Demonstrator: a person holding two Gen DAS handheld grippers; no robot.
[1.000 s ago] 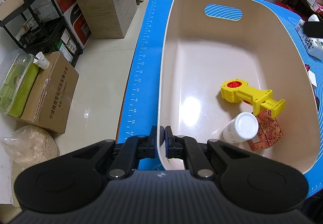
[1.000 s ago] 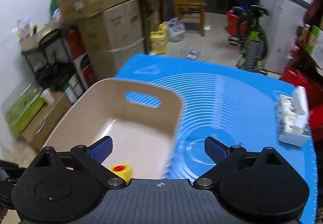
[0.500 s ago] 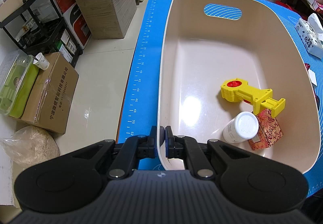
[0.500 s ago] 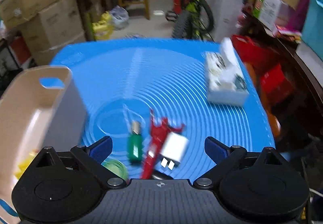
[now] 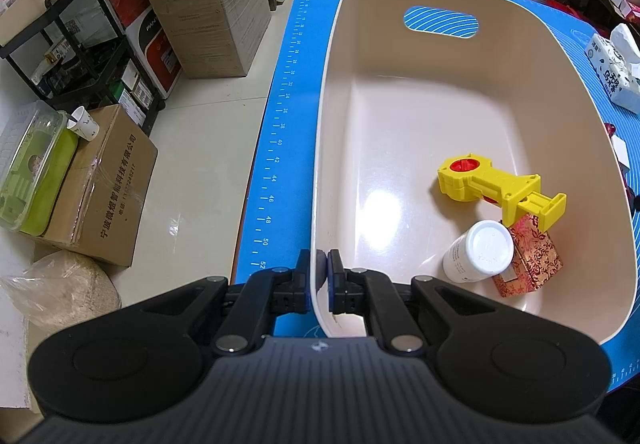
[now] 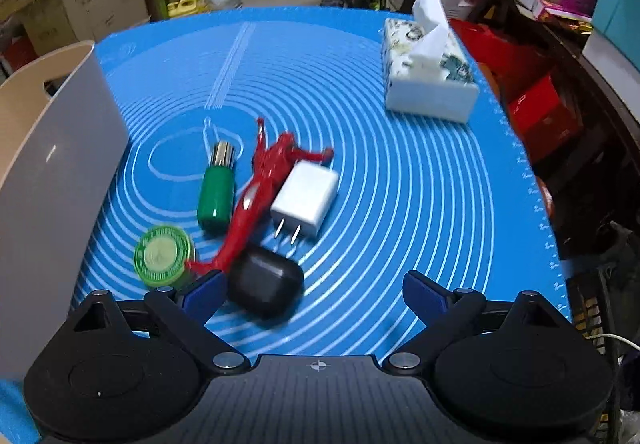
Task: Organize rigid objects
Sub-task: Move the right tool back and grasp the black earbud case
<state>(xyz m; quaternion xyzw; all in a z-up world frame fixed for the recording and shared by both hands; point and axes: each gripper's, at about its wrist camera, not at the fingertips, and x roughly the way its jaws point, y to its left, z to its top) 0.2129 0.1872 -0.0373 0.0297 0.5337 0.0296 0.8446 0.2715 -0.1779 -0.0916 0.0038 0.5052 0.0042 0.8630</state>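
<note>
My left gripper (image 5: 319, 276) is shut on the near rim of the beige bin (image 5: 400, 116). Inside the bin lie a yellow plastic part (image 5: 496, 188), a white bottle (image 5: 480, 252) and a small red patterned box (image 5: 532, 260). My right gripper (image 6: 316, 294) hangs open above the blue mat (image 6: 400, 184), nothing between its fingers. On the mat in front of it lie a black case (image 6: 264, 286), a white charger plug (image 6: 306, 200), a red figure (image 6: 260, 184), a green bottle (image 6: 216, 192) and a round green tin (image 6: 164, 256). The bin's grey outer wall (image 6: 52, 172) stands at the left.
A tissue box (image 6: 428, 72) sits at the mat's far right. The mat's right edge drops off to red boxes and clutter. Cardboard boxes (image 5: 208, 0), a black rack and a lidded green container (image 5: 32, 168) stand on the floor left of the table.
The right gripper has swung right, away from the bin, and come down over the loose objects on the mat, which now show larger. The left gripper has kept its grip on the bin rim.
</note>
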